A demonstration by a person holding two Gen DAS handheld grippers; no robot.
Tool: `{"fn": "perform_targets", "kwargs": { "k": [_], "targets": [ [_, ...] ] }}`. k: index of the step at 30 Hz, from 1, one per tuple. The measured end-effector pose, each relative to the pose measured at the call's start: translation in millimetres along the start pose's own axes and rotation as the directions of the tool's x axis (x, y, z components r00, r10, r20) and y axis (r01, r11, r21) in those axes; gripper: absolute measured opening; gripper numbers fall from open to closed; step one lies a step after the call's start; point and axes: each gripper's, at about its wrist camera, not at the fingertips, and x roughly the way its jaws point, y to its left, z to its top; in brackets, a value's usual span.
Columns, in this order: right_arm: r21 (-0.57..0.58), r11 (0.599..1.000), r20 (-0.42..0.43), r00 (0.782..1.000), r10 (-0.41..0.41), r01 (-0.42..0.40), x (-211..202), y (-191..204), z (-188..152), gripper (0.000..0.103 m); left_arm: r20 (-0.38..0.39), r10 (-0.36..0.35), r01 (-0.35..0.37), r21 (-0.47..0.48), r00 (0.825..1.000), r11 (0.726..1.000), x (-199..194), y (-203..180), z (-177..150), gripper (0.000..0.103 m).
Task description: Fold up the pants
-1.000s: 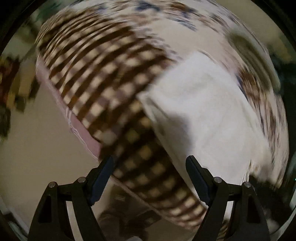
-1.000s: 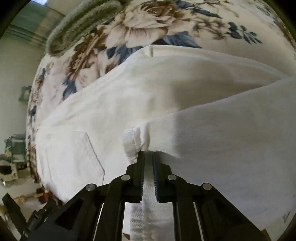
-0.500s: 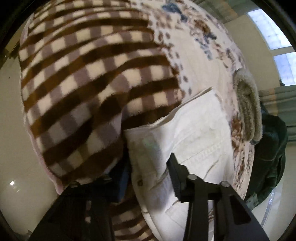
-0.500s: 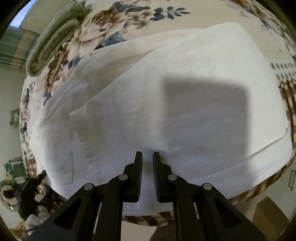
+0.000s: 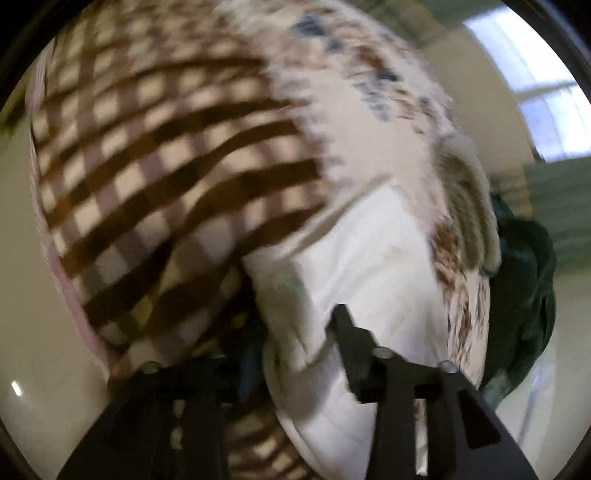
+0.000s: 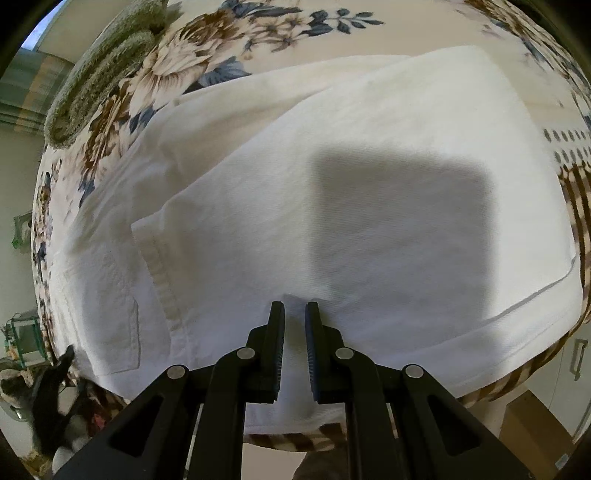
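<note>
Your right claw [image 6: 294, 308] sits with its jaws slightly parted over the near edge of the white pants [image 6: 369, 192] – folded double on the floral bedspread [image 6: 280, 33] – while your left claw [image 5: 295, 332], blurred, straddles the pants' corner, grip unclear.

White pants [image 6: 332, 192], folded over, hemmed leg end lying on the pocketed seat; spread flat across the bed [image 6: 406, 29], reaching its near edge.
</note>
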Motion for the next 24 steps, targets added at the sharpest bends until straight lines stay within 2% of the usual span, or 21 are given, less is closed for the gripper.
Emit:
{"fn": "perform_targets", "kwargs": {
  "k": [3, 6, 7, 8, 9, 11, 13, 15, 16, 19, 21, 24],
  "targets": [
    [-0.001, 1.000, 0.001, 1.000, 0.006, -0.006, 0, -1, -1, 0.013, -0.017, -0.079, 0.078, -0.063, 0.997, 0.995, 21, 11, 12, 0.053],
    [0.001, 1.000, 0.005, 1.000, 0.009, -0.009, 0, -1, -2, 0.013, 0.001, -0.048, 0.048, -0.026, 0.999, 0.999, 24, -1, 13, 0.054],
    [0.002, 1.000, 0.007, 1.000, 0.008, -0.008, 0, -1, -2, 0.013, 0.022, -0.047, 0.047, -0.007, 0.999, 0.999, 20, -7, 11, 0.050],
    [0.004, 1.000, 0.009, 1.000, 0.007, -0.007, -1, 0, -3, 0.013, 0.043, -0.045, 0.044, 0.017, 0.998, 0.999, 13, -13, 9, 0.032],
    [0.004, 1.000, 0.009, 1.000, 0.007, -0.007, -1, 0, -3, 0.013, 0.068, -0.054, 0.050, 0.055, 0.996, 0.997, 3, -21, 5, 0.024],
    [0.003, 1.000, 0.009, 1.000, 0.009, -0.009, -1, 0, -4, 0.013, 0.119, -0.089, 0.071, 0.146, 0.989, 0.987, -21, -39, -5, 0.019],
    [-0.002, 1.000, 0.009, 1.000, 0.011, -0.011, -2, -1, -4, 0.013, 0.140, -0.105, 0.072, 0.223, 0.984, 0.972, -38, -60, -15, 0.018],
    [-0.003, 1.000, 0.008, 1.000, 0.015, -0.015, -2, -2, -3, 0.013, 0.131, -0.148, 0.110, 0.255, 0.980, 0.961, -43, -72, -19, 0.019],
    [0.000, 1.000, 0.007, 1.000, 0.017, -0.017, -2, -2, -3, 0.013, 0.131, -0.146, 0.109, 0.259, 0.980, 0.960, -40, -73, -17, 0.019],
    [0.011, 1.000, -0.001, 1.000, 0.024, -0.024, -2, -2, -2, 0.013, 0.099, -0.128, 0.106, 0.204, 0.987, 0.973, -10, -61, 2, 0.029],
    [0.019, 0.999, -0.009, 0.999, 0.032, -0.032, -2, -3, -1, 0.013, 0.059, -0.093, 0.084, 0.142, 0.994, 0.986, 16, -44, 15, 0.044],
    [0.030, 0.998, -0.024, 0.998, 0.051, -0.051, -3, -7, -1, 0.013, 0.013, -0.106, 0.105, 0.065, 0.994, 0.992, 41, -25, 29, 0.050]
  ]
}}
